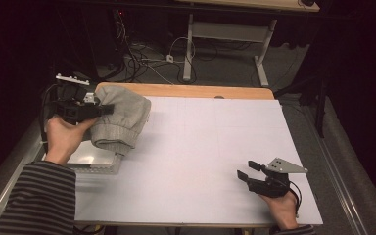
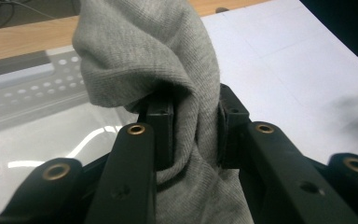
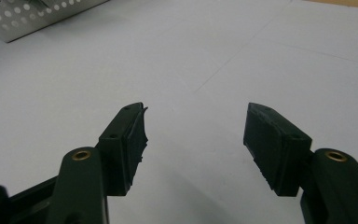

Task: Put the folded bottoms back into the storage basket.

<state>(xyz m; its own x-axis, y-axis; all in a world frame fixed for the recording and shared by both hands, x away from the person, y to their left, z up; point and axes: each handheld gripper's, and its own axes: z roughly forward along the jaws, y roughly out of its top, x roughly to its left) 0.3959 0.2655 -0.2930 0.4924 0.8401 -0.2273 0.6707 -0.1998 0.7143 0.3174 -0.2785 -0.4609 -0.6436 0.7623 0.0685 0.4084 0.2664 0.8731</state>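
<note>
Garment: we count one grey knitted garment [image 1: 120, 120], bunched at the far left corner of the bench [image 1: 200, 161], with its lower folds hanging over a perforated metal tray [image 1: 100, 164].
Left gripper: we see the left gripper [image 1: 108, 108] pinching a fold of that garment; in the left gripper view the fabric [image 2: 168, 70] is squeezed between both pads and rises above them.
Right gripper: the right gripper [image 1: 247, 170] rests near the right front part of the bench, well apart from the garment; in the right gripper view its jaws stand spread with nothing between them.
Hands: we count two, one on each gripper, both in striped sleeves.
Tray: one, at the left edge of the bench, with a glossy clear sheet [image 2: 42, 144] inside.
Bench cover: one white sheet over the wooden top.
</note>
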